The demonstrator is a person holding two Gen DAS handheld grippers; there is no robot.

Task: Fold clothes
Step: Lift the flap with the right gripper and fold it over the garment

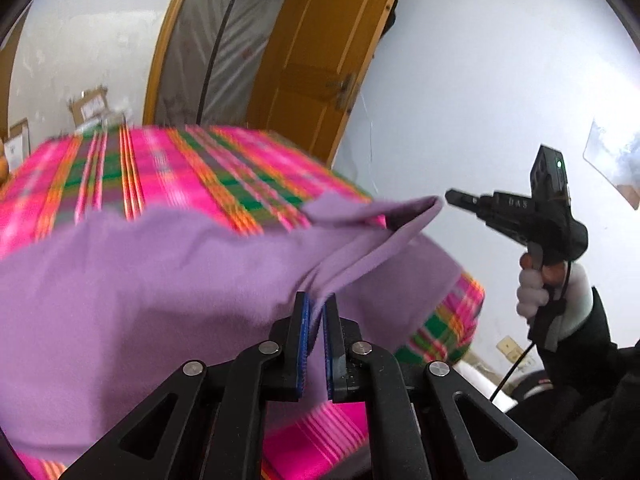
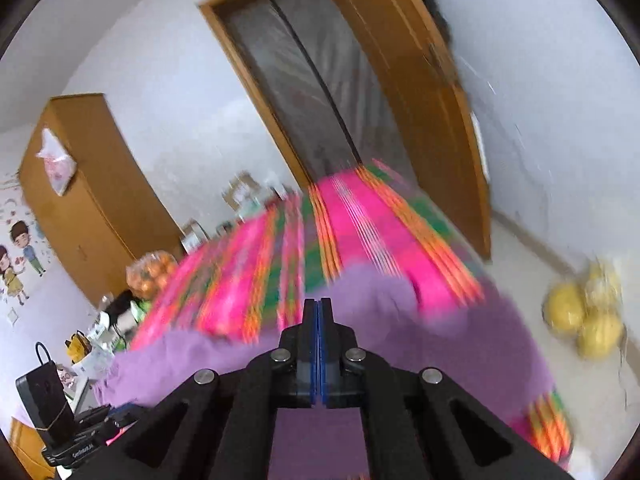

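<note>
A purple garment (image 1: pixel 140 280) lies over a table covered with a pink, green and orange plaid cloth (image 1: pixel 160 168). My left gripper (image 1: pixel 317 304) is shut on a raised fold of the garment, and purple fabric shows between its blue pads. From there a ridge runs up to a lifted corner (image 1: pixel 424 208). The right gripper (image 1: pixel 450 197), held by a white-gloved hand (image 1: pixel 532 292), hovers just right of that corner. In the right wrist view the right gripper (image 2: pixel 319 304) has its pads pressed together with nothing seen between them, above the garment (image 2: pixel 480 340).
A wooden door (image 1: pixel 312 52) and a plastic-covered doorway stand behind the table. A wooden wardrobe (image 2: pixel 80 208), a bag of oranges (image 2: pixel 150 274) and a black device (image 2: pixel 44 400) are at the left. Yellow fruit in a bag (image 2: pixel 584 320) lies on the floor at the right.
</note>
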